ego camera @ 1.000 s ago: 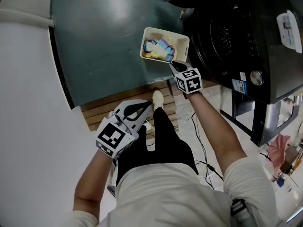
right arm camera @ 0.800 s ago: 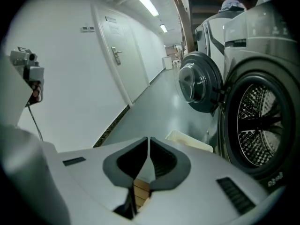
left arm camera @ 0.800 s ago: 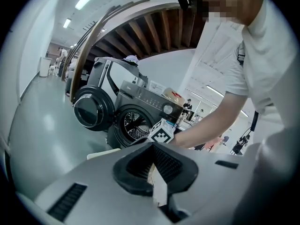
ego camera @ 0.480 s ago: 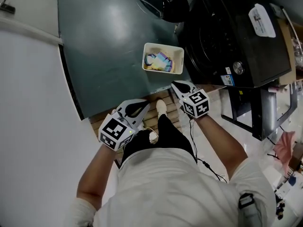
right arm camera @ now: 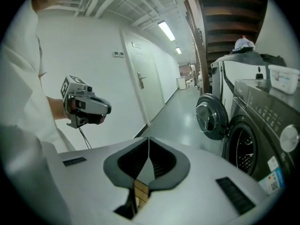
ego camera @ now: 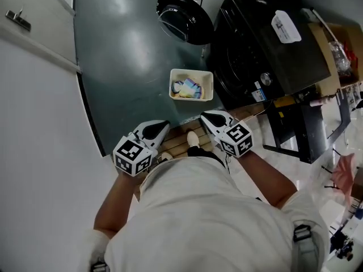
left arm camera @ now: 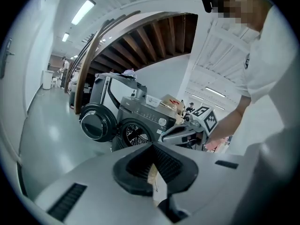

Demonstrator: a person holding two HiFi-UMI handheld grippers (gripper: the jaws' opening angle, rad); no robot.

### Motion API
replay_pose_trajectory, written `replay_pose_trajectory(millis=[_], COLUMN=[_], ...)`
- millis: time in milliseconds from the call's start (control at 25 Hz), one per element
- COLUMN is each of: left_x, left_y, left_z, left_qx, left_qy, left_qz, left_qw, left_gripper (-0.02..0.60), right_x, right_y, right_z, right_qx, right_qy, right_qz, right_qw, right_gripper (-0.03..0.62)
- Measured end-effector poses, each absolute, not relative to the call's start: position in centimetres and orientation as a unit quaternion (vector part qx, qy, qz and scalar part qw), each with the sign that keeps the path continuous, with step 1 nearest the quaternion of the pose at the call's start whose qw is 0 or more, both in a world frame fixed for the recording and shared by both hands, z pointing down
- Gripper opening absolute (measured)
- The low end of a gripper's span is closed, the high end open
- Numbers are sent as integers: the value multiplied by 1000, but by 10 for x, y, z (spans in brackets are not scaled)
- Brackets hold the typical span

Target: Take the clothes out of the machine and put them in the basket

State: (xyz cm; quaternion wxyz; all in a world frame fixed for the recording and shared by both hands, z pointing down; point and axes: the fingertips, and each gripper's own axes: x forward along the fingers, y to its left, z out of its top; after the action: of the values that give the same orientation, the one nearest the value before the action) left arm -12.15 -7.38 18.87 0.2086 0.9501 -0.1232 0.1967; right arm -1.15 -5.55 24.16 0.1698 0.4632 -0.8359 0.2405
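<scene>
One white rectangular plastic basket (ego camera: 191, 71) sits on the glossy grey-green floor (ego camera: 130, 50) at twelve o'clock from both grippers, holding bright striped clothes (ego camera: 187, 88). At one o'clock stands one dark front-loading washing machine (ego camera: 255, 44), its round door (ego camera: 184, 22) open. The left gripper (ego camera: 163, 124) and right gripper (ego camera: 205, 118) have jaws pressed together, empty, above wooden slats (ego camera: 177, 143).

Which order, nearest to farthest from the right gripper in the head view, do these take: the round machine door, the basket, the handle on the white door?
1. Basket, on the floor just ahead of the right gripper.
2. Round machine door, swung open beyond the basket.
3. Handle on the white door, far off at the left.
</scene>
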Motion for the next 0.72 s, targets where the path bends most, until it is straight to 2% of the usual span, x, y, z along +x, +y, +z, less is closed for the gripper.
replay_pose_trajectory(millis=[280, 720], left_x=[-125, -137], left_y=[-68, -57], left_z=[165, 161], left_qx=[956, 957], left_qy=[-127, -124], left_qz=[184, 187], left_qw=[191, 185], left_gripper=[-3, -3], right_x=[-11, -24], right_y=[-36, -23], right_z=[203, 187], right_qx=[477, 482], right_qy=[-839, -840], right_qz=[213, 210], right_qw=[155, 135], right_gripper=[12, 8])
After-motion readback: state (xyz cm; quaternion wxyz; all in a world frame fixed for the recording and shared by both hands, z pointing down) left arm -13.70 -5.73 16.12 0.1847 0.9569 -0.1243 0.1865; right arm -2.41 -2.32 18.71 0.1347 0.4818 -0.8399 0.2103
